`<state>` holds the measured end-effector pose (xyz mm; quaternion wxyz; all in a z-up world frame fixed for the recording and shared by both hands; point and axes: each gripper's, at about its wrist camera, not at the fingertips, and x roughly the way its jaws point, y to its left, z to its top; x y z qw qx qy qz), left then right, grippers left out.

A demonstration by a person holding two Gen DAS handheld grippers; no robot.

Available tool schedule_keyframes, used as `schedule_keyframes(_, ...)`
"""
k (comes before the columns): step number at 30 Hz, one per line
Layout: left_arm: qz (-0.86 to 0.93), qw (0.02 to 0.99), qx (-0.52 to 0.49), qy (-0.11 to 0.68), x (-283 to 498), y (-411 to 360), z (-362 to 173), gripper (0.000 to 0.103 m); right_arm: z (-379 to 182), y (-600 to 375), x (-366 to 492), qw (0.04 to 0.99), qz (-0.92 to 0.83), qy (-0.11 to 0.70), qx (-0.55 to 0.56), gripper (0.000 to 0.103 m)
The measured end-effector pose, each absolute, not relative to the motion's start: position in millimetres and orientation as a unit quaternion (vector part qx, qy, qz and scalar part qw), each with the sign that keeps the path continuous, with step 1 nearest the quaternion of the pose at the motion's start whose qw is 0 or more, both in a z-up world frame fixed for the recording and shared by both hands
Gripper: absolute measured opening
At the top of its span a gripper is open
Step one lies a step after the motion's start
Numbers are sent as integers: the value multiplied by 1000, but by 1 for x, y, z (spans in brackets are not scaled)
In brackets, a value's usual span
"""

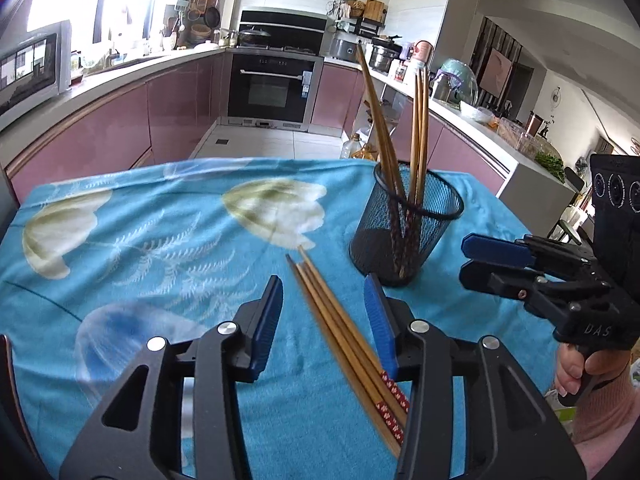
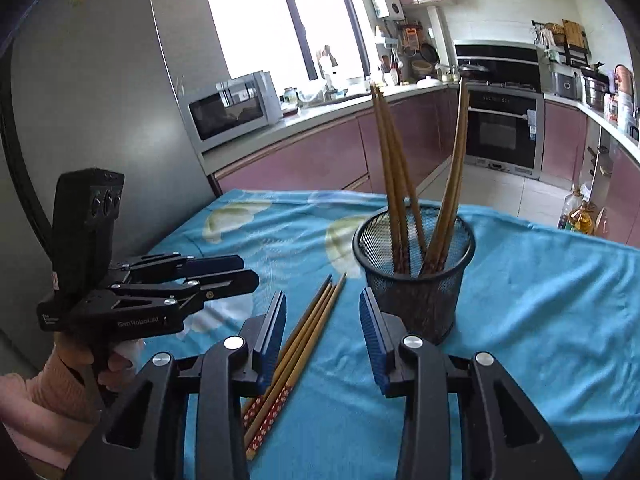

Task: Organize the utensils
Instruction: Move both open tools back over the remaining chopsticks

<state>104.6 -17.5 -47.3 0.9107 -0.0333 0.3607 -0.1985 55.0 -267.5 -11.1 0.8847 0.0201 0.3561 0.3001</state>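
Several chopsticks (image 1: 344, 328) lie on the blue cloth (image 1: 160, 248) beside the mesh cup (image 1: 404, 232); left gripper (image 1: 326, 320) and right gripper (image 2: 322, 332) hover part-open, holding nothing.

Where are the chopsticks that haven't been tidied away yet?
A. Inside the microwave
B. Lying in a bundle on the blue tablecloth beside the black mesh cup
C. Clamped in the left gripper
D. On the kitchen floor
B: the loose chopsticks lie together on the blue tablecloth next to the black mesh cup, which already holds other chopsticks; neither gripper's pads press on them.
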Motion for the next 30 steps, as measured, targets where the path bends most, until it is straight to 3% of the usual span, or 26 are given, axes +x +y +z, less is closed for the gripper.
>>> schedule_keyframes(13,-196,888,-38,414,86,-11,-98,43,-62,-238,48,862,281,421,0,36)
schedule_keyframes(30,-202,885,-19,420,82,-25,-102,46,-69,-228,40,866,258,428,-36,36)
